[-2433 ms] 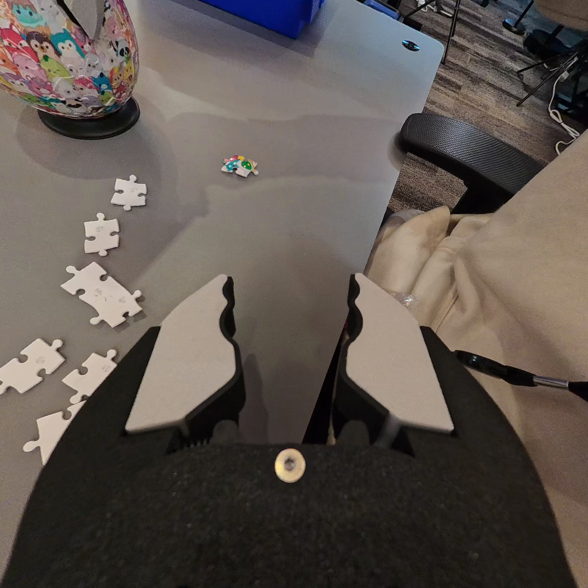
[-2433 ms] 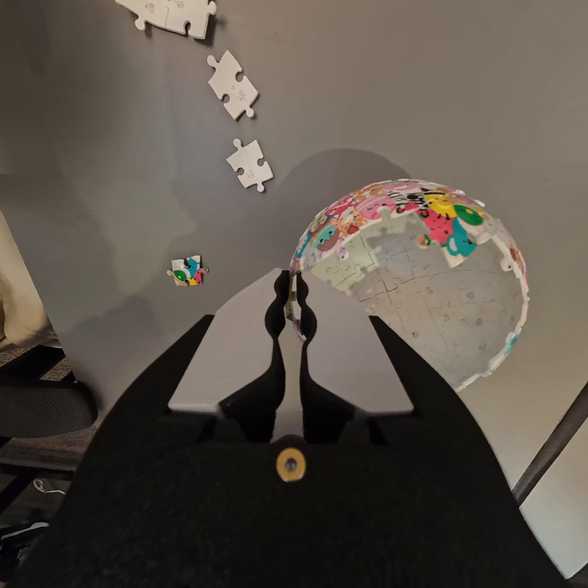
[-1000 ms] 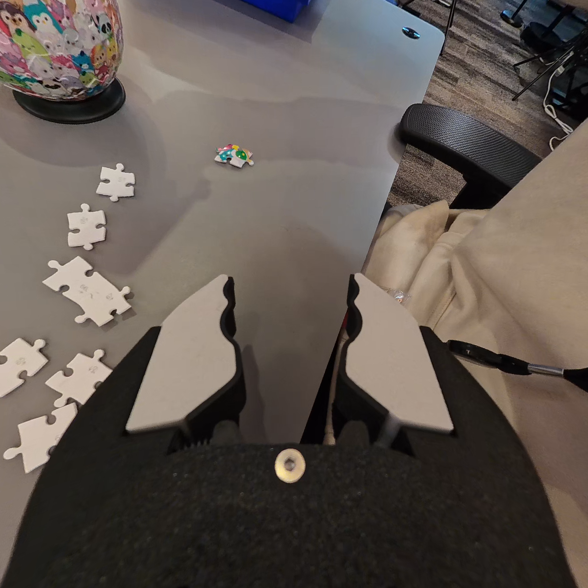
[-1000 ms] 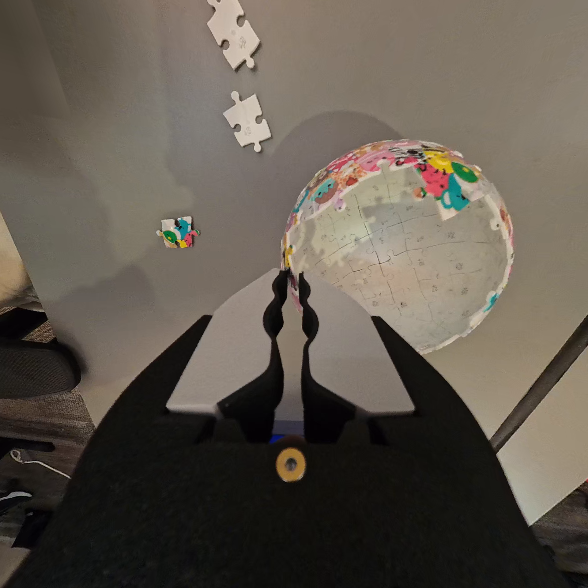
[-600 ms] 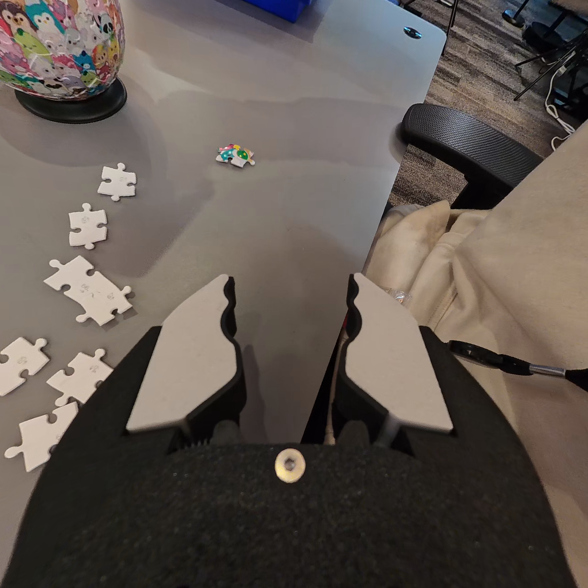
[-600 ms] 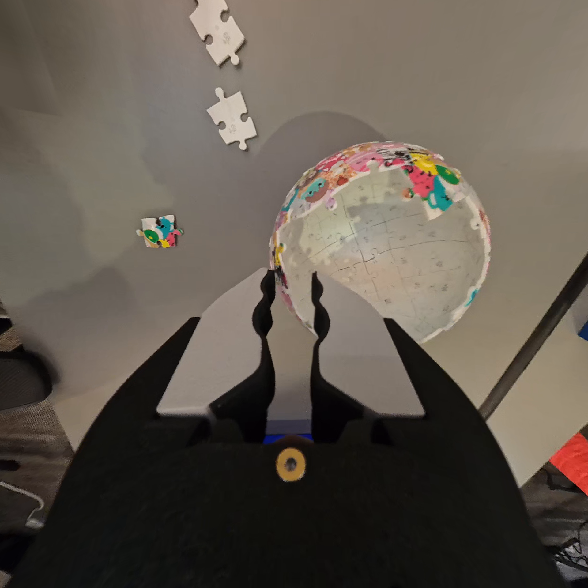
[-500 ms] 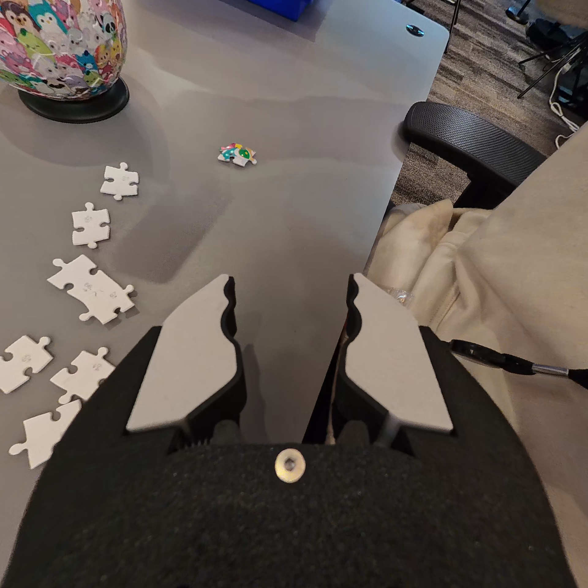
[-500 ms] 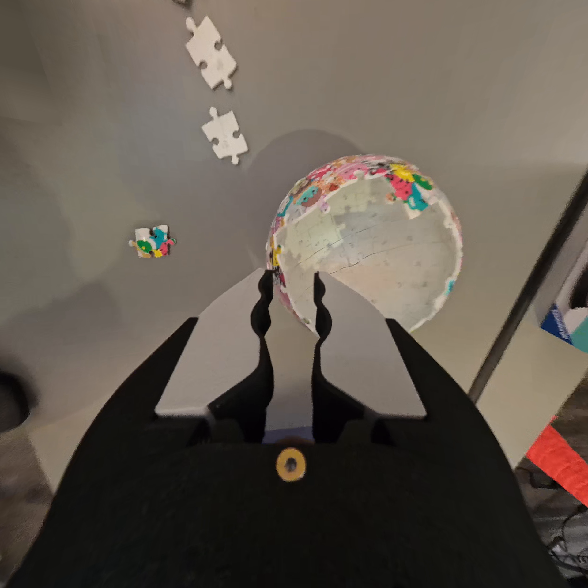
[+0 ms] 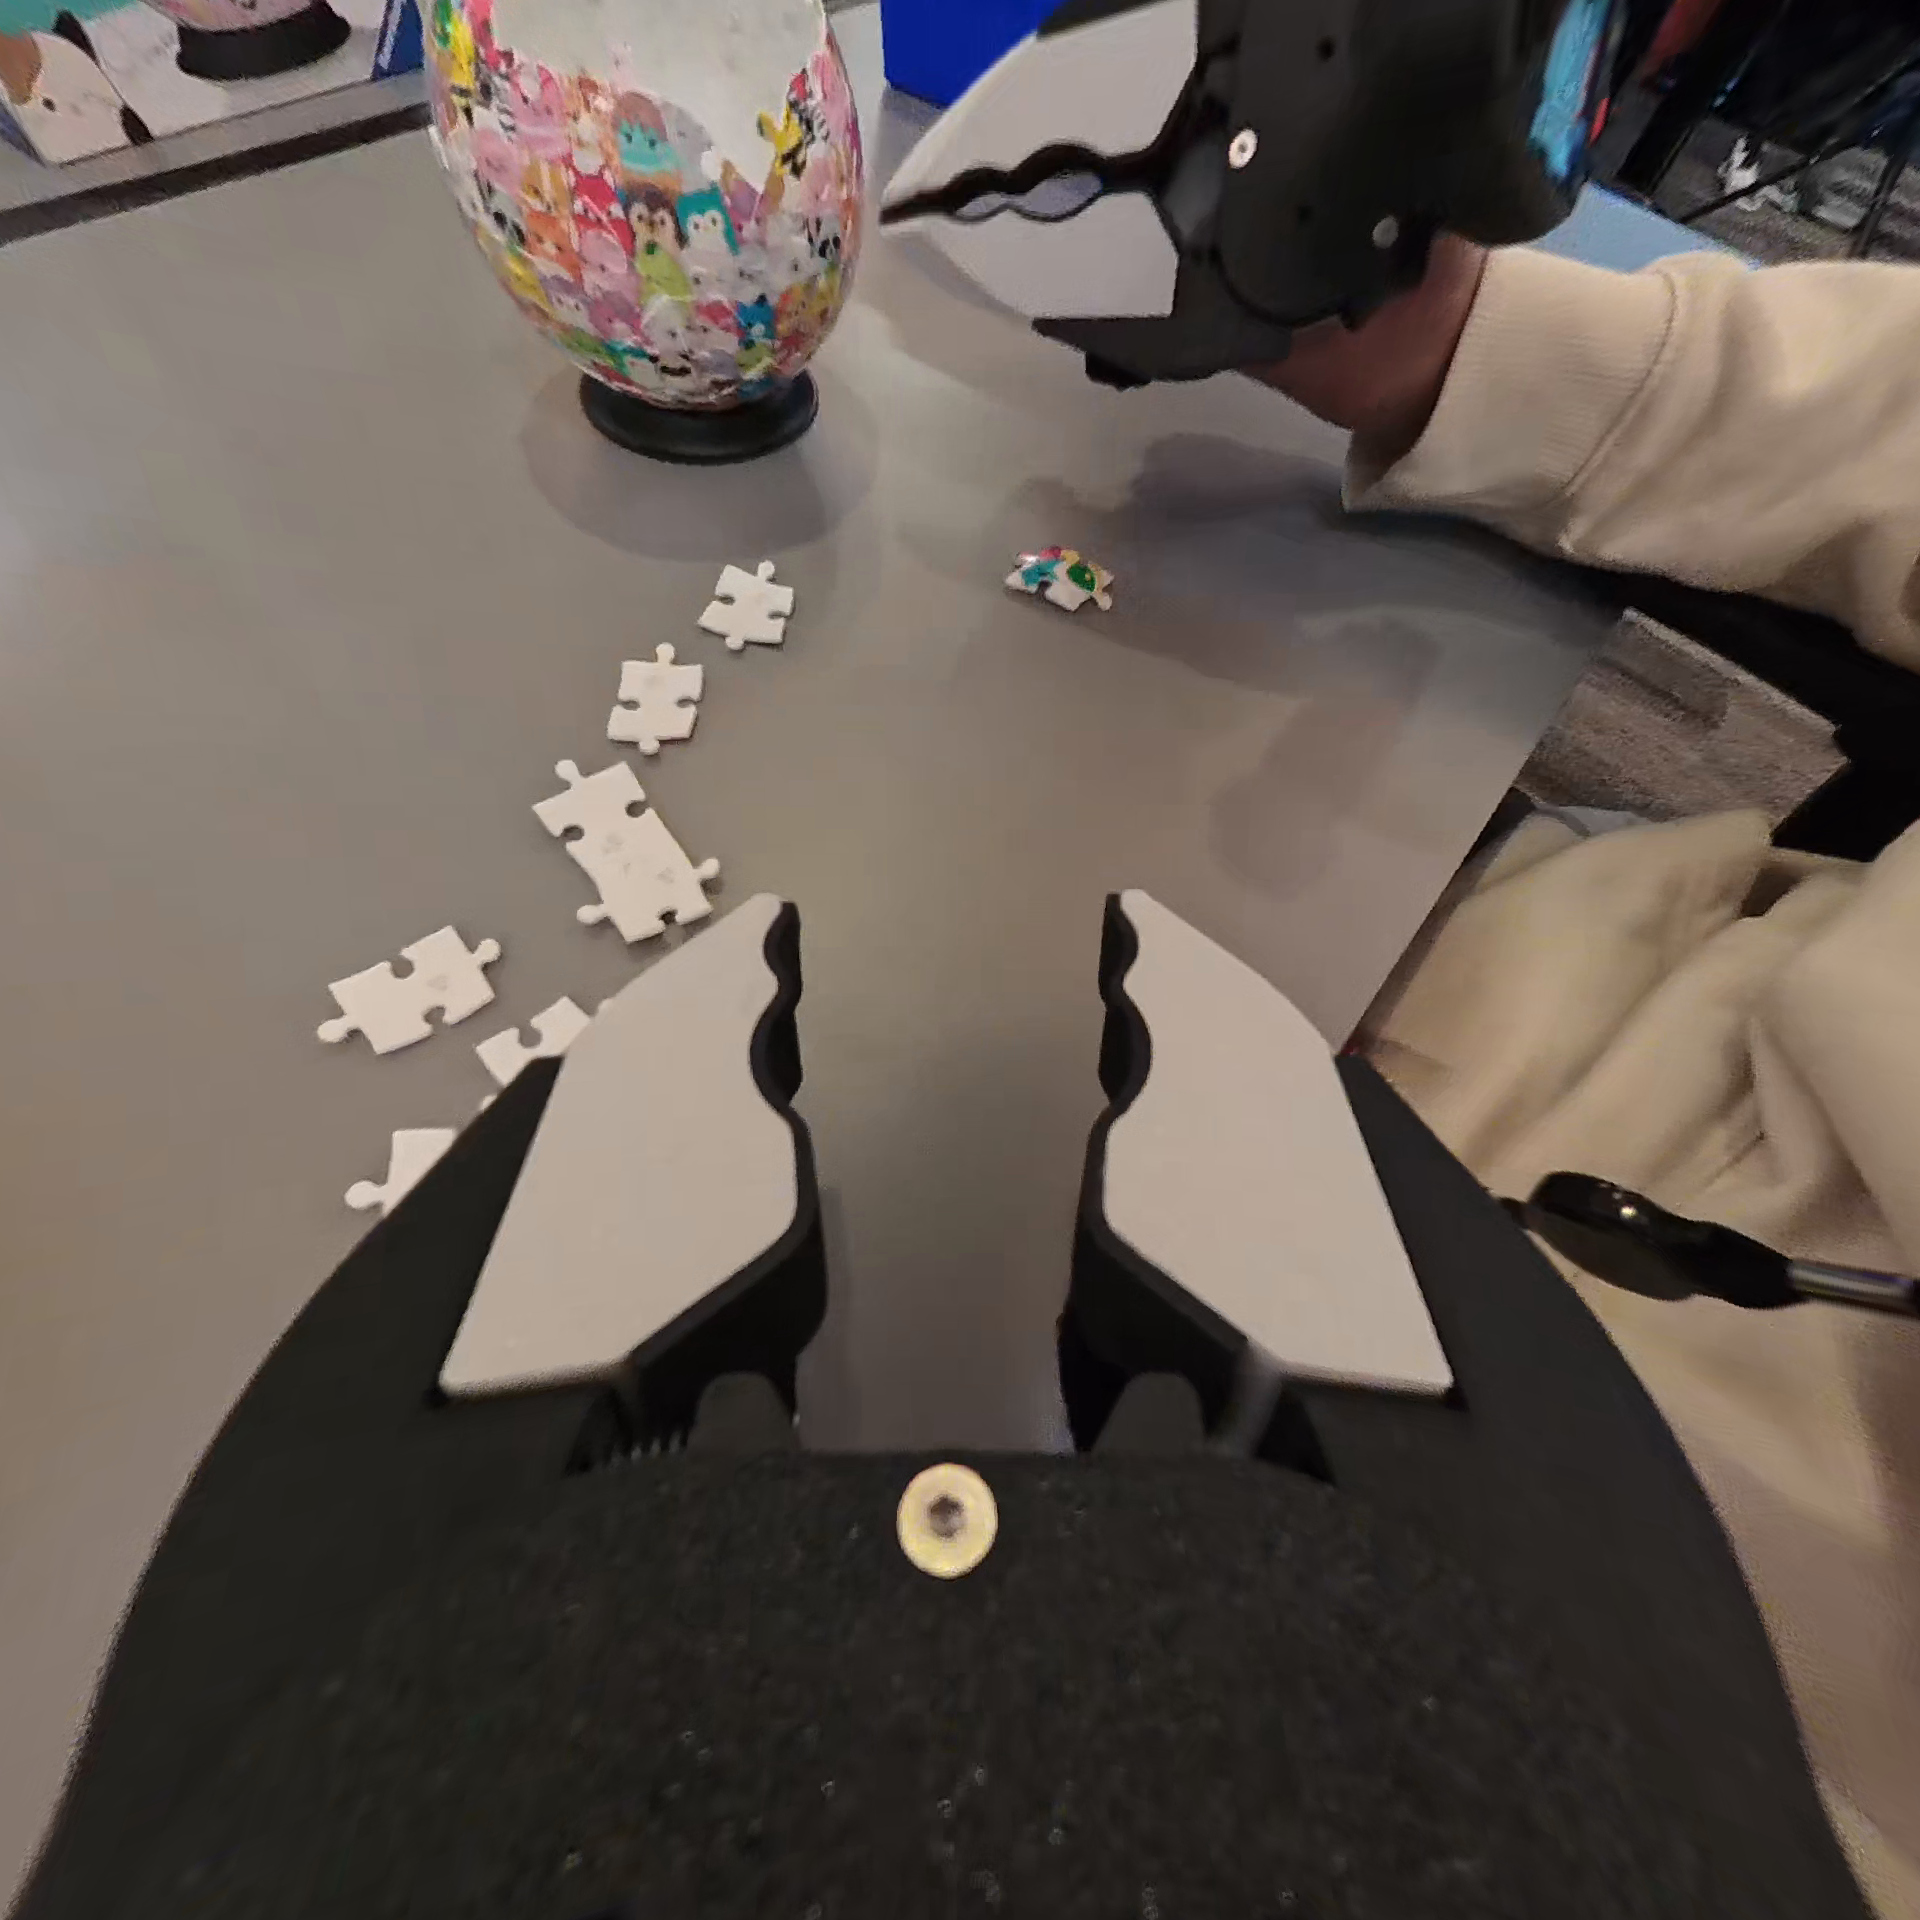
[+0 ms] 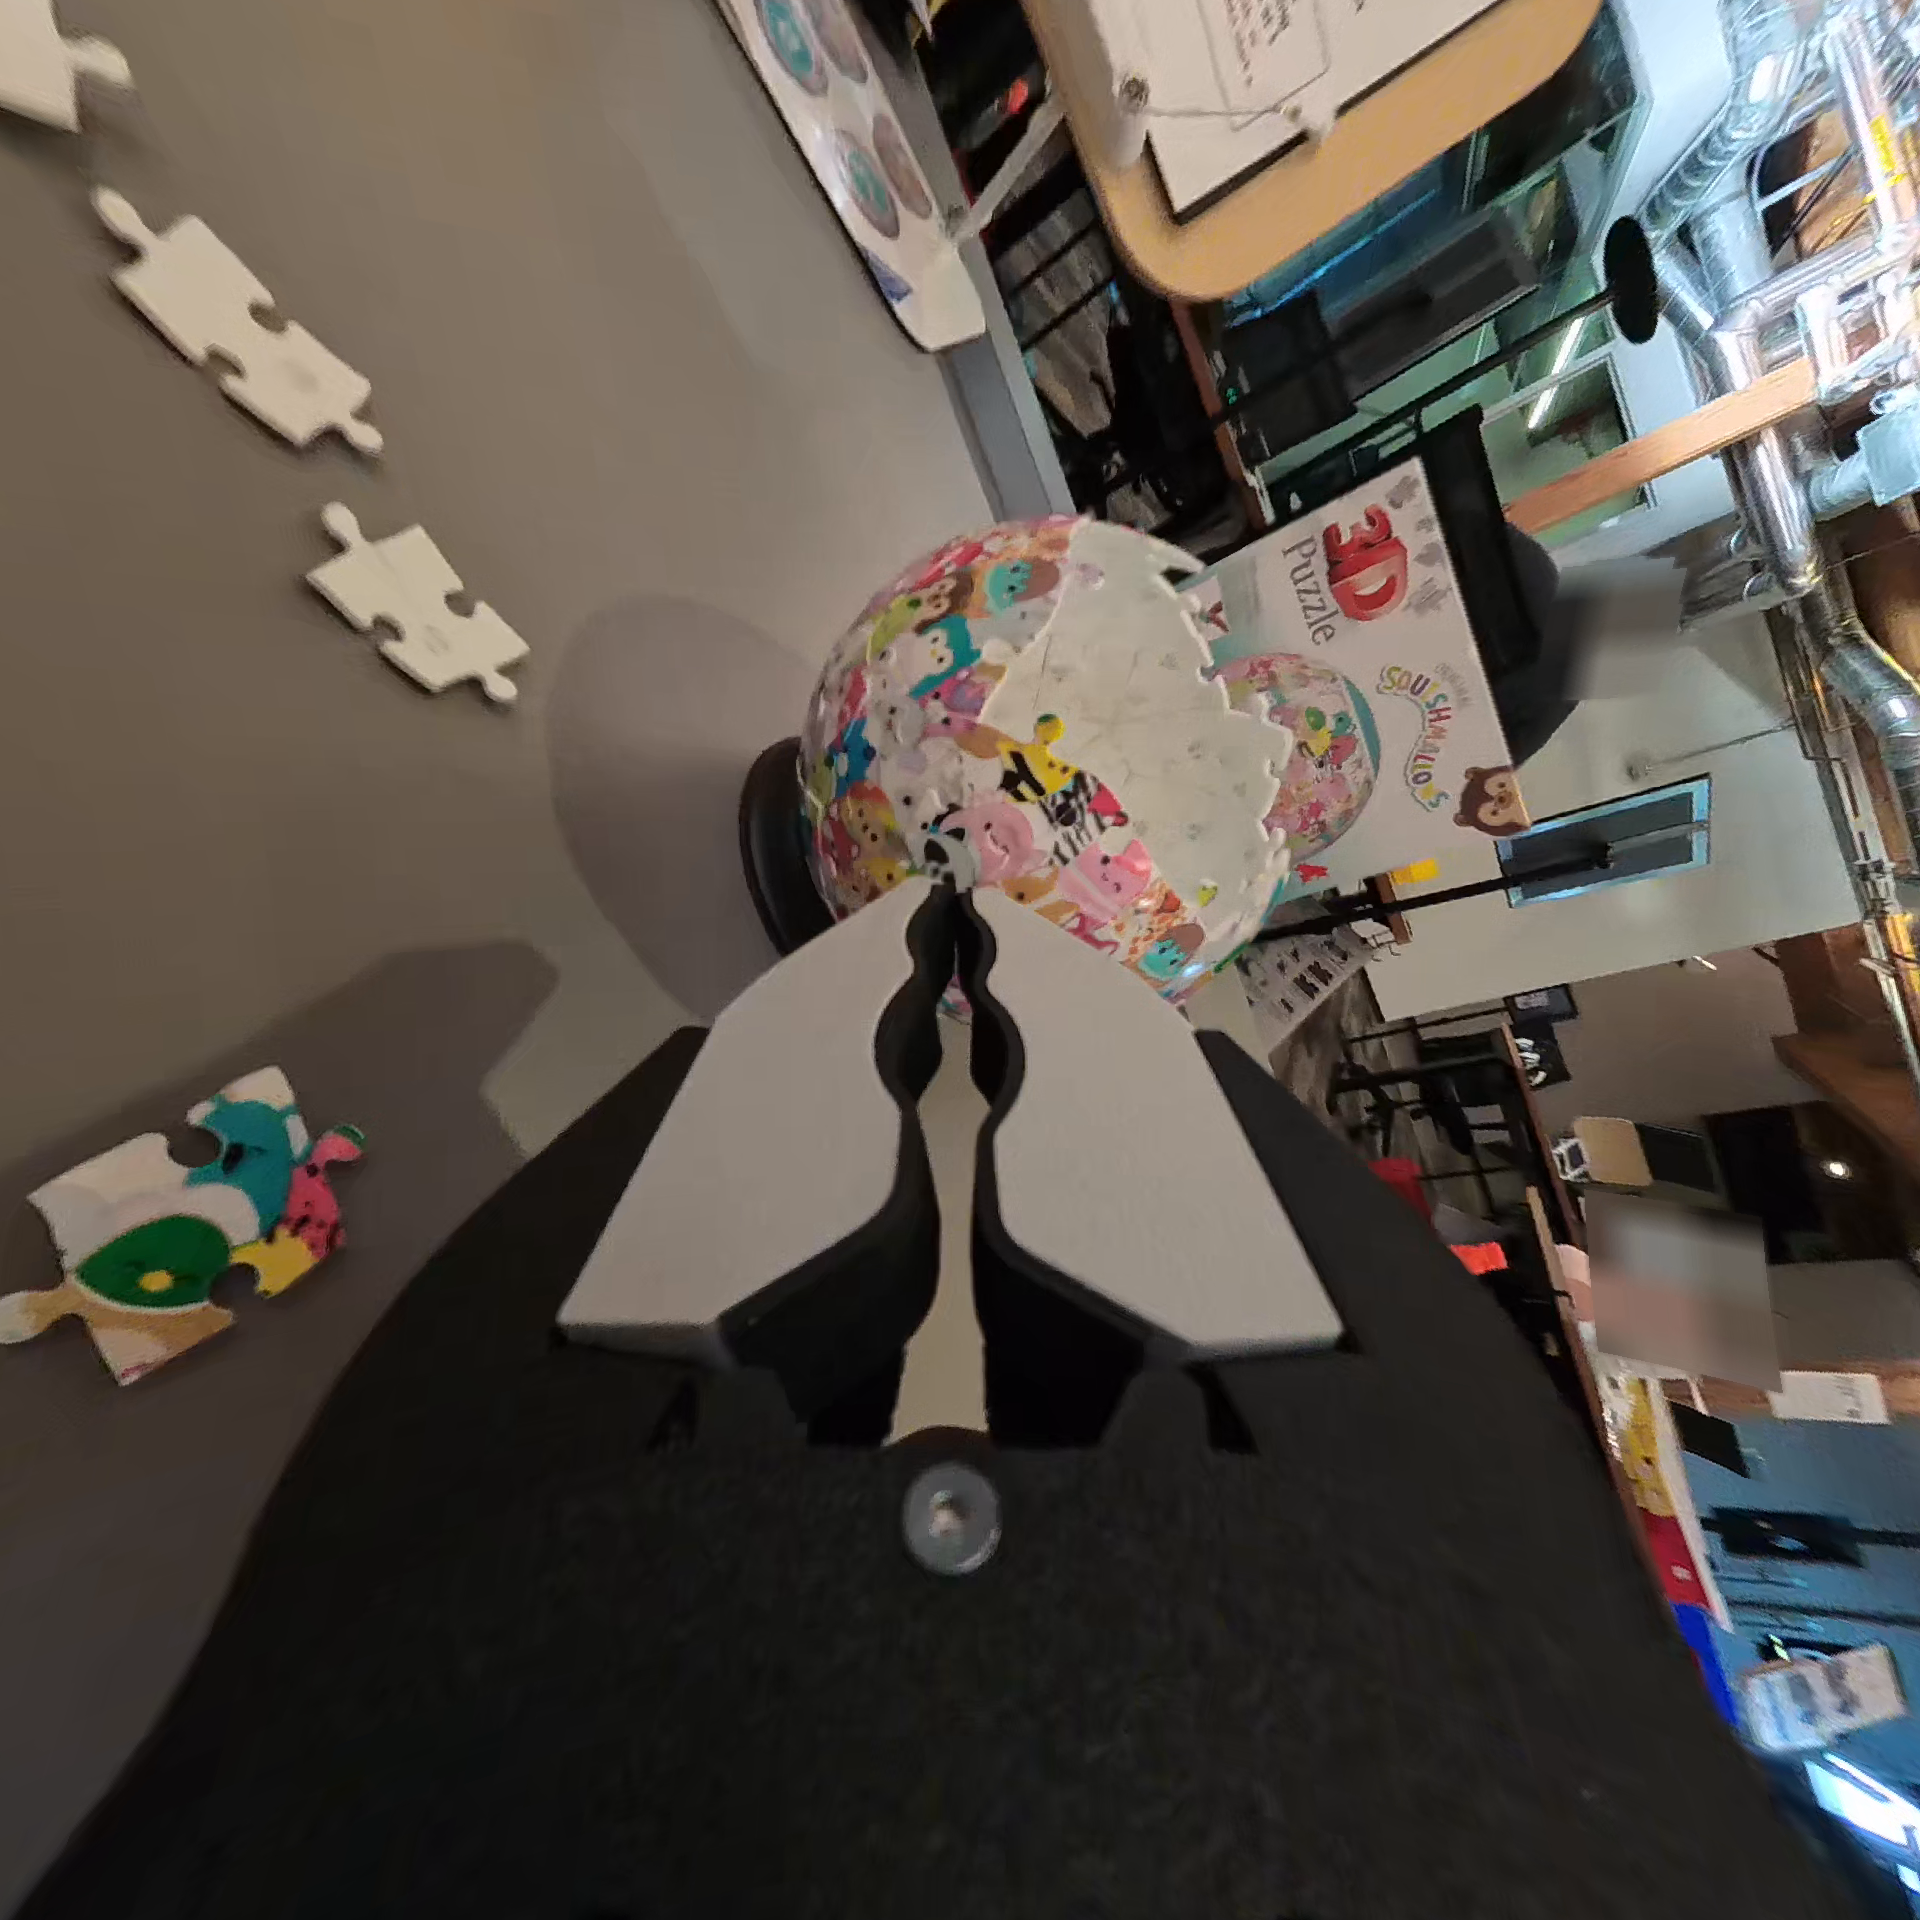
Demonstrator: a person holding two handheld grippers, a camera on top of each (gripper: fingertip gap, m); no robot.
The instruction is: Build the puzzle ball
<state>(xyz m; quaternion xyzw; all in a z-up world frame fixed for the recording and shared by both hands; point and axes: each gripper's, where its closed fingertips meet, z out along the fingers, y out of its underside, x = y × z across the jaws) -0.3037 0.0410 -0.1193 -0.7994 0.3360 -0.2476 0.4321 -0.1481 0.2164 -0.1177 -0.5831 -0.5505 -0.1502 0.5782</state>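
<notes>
Two risks from here: the right gripper [image 10: 951,914], jaws nearly pressed together at the half-built, cartoon-printed puzzle ball [image 10: 1029,769] on its black ring stand [image 9: 698,410], could topple it or pop pieces loose, while the left gripper [image 9: 948,935], jaws spread and empty, might scatter white blank-side puzzle pieces [image 9: 627,850] at its ten o'clock.

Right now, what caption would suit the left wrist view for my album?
Open left gripper hovers over a grey table of loose puzzle pieces, facing the unfinished puzzle ball.

Ball: colourful cartoon-print puzzle ball [image 9: 649,197], top unfinished, upright on black ring stand [image 9: 698,407].
Loose pieces: white-backed puzzle pieces [image 9: 627,850], face-down; one colourful piece [image 9: 1060,578], face-up.
</notes>
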